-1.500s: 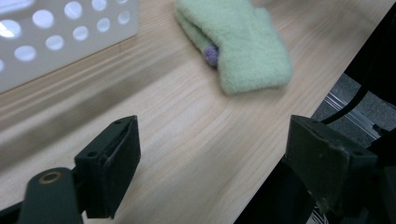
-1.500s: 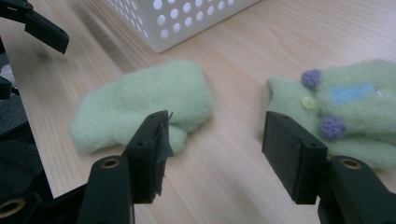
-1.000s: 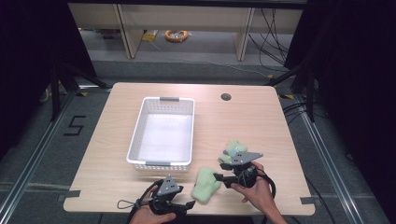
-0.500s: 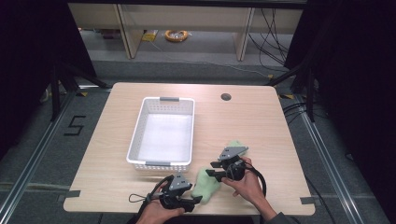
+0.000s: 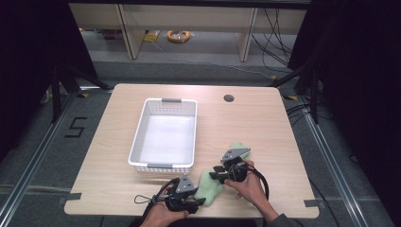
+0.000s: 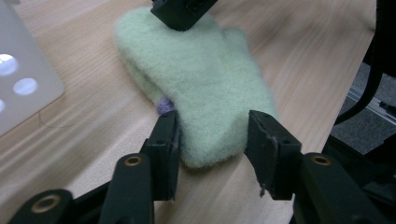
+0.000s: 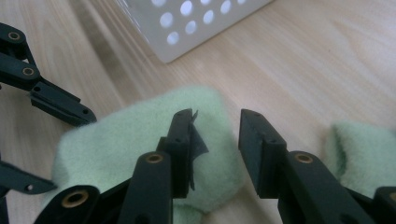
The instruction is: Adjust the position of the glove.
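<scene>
Here a white perforated basket (image 5: 165, 135) is seen on the wooden table (image 5: 265, 118) from the high view, and everything else is placed against it. Just off the basket's near right corner a pale green fleece mitten (image 5: 209, 184) lies flat on the table. A second green mitten (image 5: 239, 147) lies farther to the right of the basket, partly covered by the right gripper (image 5: 218, 172).

The left gripper (image 5: 201, 202) is held at the near end of the first mitten, the right gripper at its far end. In the left gripper view the mitten (image 6: 201, 79) is shown between the left gripper's (image 6: 212, 140) jaws, which stand apart on either side of its cuff; a small purple scrap (image 6: 164, 105) at the mitten's edge is visible there.

In the right gripper view the right gripper's (image 7: 215, 135) jaws are parted above the mitten (image 7: 140, 135), the basket's holed wall (image 7: 191, 21) lies beyond, and the second mitten (image 7: 359, 144) is seen at the right.
</scene>
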`<action>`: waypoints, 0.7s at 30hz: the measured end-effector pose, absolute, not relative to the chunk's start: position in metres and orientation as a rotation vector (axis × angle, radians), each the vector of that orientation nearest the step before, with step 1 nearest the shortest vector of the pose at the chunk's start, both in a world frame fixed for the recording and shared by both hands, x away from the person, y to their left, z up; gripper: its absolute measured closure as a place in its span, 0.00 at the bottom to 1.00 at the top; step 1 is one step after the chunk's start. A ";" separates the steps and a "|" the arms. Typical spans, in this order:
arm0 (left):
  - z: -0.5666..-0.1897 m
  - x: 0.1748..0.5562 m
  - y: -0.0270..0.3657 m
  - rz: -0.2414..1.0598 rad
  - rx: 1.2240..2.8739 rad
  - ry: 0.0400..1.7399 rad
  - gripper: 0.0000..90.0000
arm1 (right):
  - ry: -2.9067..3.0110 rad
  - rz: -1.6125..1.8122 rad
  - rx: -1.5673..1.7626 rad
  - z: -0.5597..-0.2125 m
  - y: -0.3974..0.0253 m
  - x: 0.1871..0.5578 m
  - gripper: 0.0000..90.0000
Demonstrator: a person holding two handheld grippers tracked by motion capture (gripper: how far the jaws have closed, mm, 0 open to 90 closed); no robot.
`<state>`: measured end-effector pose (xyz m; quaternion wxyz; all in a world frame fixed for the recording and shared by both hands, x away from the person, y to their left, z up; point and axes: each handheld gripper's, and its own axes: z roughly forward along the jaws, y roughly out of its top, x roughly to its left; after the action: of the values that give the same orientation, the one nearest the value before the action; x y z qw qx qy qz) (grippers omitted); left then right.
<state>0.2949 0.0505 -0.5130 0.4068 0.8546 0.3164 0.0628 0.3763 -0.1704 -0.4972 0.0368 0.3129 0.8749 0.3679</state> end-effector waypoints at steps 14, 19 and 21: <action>-0.505 0.297 0.057 0.120 2.105 0.832 0.87 | 2.668 1.229 1.032 -0.490 -0.178 0.366 0.94; -0.494 0.299 0.058 0.115 2.104 0.775 0.87 | 2.607 1.351 1.133 -0.478 -0.191 0.345 0.94; -0.490 0.300 0.057 0.122 2.120 0.738 0.87 | 2.566 1.396 1.133 -0.475 -0.199 0.338 0.94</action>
<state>0.3000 0.0571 -0.4901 0.4320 0.8505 0.2961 0.0490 0.3376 -0.1991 -0.4745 0.0044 0.3616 0.8190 0.4455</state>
